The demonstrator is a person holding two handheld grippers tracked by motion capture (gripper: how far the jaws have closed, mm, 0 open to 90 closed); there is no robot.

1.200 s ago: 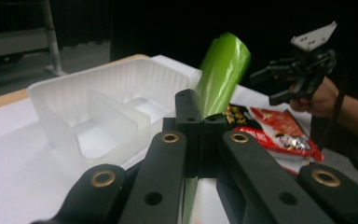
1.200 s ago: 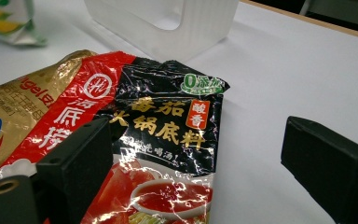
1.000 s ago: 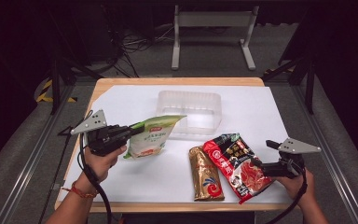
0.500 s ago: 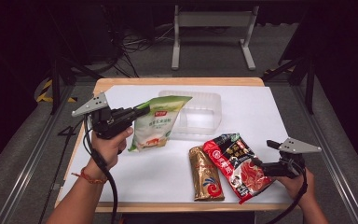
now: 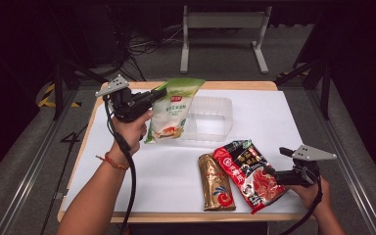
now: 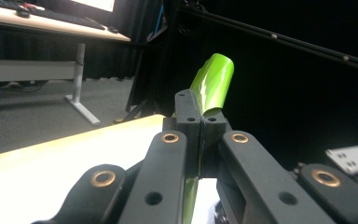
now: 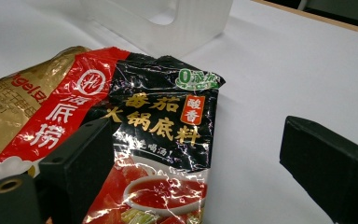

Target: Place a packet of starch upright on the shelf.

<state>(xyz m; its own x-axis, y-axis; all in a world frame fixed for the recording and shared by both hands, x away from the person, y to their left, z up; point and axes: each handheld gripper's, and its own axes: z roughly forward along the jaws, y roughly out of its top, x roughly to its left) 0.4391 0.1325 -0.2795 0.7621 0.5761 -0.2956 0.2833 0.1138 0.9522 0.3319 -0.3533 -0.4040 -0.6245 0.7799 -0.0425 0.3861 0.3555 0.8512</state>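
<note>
Left gripper [image 5: 157, 93]: upper left of the high view, jaws pinched flat on the top edge of the green-and-white pouch [image 5: 171, 115]; in the left gripper view the two black jaws meet with the green film [image 6: 213, 81] curling up from between them.
Pouch position: clear of the table, hanging by its top seam, its lower end over the left rim of the clear plastic tray [image 5: 210, 120]. Gripping the seam lets the bag dangle straight, which probably suits lowering it into the tray.
Right gripper [image 5: 274, 175]: lower right of the high view, jaws spread wide and holding nothing; in the right gripper view one jaw lies over the red-and-black soup-base packet [image 7: 168, 154], the other stands off over the white tabletop [image 7: 270, 74].
Likely reason: it appears to be waiting at the next packet.
Gold packet [image 5: 216, 182]: flat, lower centre, its right edge tucked under the red one.
Tray: empty, centre of the table.
</note>
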